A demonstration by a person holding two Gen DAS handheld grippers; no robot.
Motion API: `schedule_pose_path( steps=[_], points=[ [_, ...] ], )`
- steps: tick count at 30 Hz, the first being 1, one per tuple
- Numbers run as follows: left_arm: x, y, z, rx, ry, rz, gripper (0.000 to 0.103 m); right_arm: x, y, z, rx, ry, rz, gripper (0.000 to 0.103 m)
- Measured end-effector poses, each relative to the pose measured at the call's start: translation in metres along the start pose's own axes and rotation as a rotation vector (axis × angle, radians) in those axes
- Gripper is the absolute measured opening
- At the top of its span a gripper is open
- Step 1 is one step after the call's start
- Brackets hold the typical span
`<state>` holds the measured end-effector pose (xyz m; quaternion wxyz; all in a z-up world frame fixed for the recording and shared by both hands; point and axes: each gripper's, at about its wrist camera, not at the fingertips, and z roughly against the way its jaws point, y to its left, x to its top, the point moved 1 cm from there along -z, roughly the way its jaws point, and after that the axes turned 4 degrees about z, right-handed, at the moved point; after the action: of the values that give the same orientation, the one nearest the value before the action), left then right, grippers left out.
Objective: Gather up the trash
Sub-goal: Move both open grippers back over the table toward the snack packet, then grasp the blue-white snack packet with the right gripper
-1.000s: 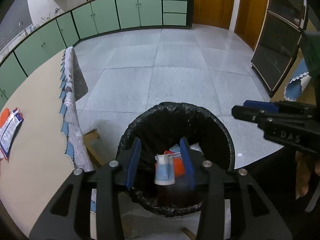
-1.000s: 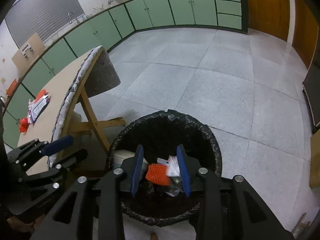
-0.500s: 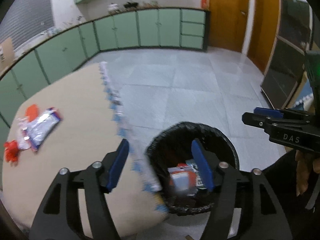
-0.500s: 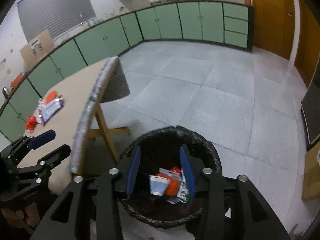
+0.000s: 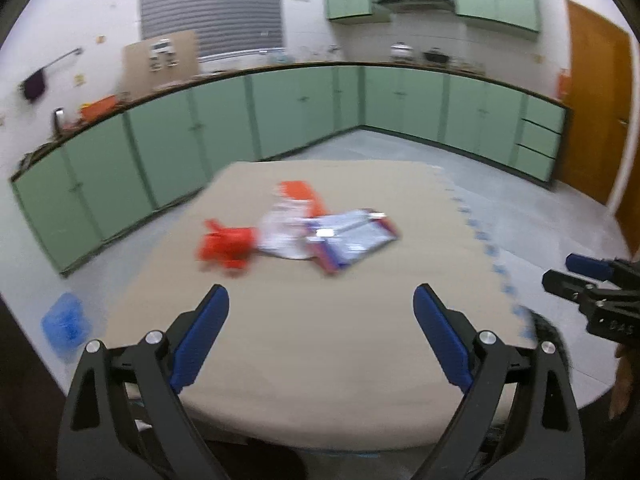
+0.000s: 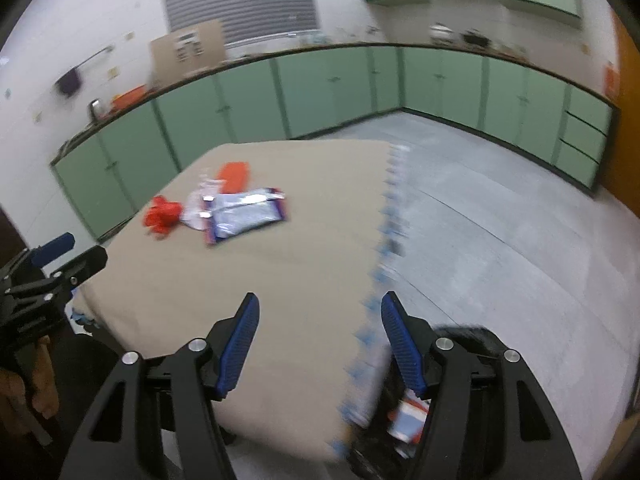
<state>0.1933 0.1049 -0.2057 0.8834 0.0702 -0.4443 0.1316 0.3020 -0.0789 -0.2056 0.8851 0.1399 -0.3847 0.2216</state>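
A pile of trash lies mid-table: a blue-and-silver wrapper (image 5: pixel 352 238) (image 6: pixel 246 214), a crumpled red piece (image 5: pixel 226 246) (image 6: pixel 162 214), a white wrapper (image 5: pixel 280 232) and a flat orange packet (image 5: pixel 300 194) (image 6: pixel 234 174). My left gripper (image 5: pixel 320 308) is open and empty above the near table edge, facing the pile. My right gripper (image 6: pixel 320 316) is open and empty above the table's right edge. The black-lined trash bin (image 6: pixel 468 340) sits on the floor below the right gripper, with trash (image 6: pixel 408 420) inside.
The beige table (image 5: pixel 320 340) (image 6: pixel 240 280) has a blue-patterned cloth fringe (image 6: pixel 384 248) on its right edge. Green cabinets (image 5: pixel 304 112) line the walls. A blue object (image 5: pixel 66 324) lies on the floor at left. The right gripper shows in the left wrist view (image 5: pixel 596 292).
Both grippers swung up and left from over the bin toward the table. The left jaws opened wider; the blue-and-white item it held a second ago is gone from it.
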Motion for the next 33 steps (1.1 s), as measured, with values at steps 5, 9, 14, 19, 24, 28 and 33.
schedule_pose_path(
  steps=[5,9,14,19,24,28,33],
  points=[
    [0.007,0.051,-0.013,0.050,-0.016,0.055,0.091,0.029,0.052,-0.046,0.050,0.004,0.075,0.063],
    [0.013,0.070,-0.028,0.051,-0.031,0.055,0.091,0.045,0.079,-0.082,0.065,0.015,0.103,0.062],
    [0.017,0.093,-0.059,0.050,-0.015,0.056,0.091,0.062,0.103,-0.122,0.048,0.026,0.133,0.062],
    [0.019,0.117,-0.082,0.050,-0.006,0.071,0.091,0.067,0.109,-0.145,0.027,0.041,0.139,0.062],
    [0.023,0.133,-0.091,0.062,-0.018,0.095,0.091,0.070,0.117,-0.176,0.009,0.079,0.136,0.063],
    [0.021,0.142,-0.098,0.060,-0.011,0.110,0.091,0.070,0.122,-0.203,-0.026,0.104,0.149,0.062],
    [0.017,0.148,-0.107,0.055,0.004,0.118,0.091,0.064,0.115,-0.230,-0.081,0.151,0.165,0.059]
  ],
)
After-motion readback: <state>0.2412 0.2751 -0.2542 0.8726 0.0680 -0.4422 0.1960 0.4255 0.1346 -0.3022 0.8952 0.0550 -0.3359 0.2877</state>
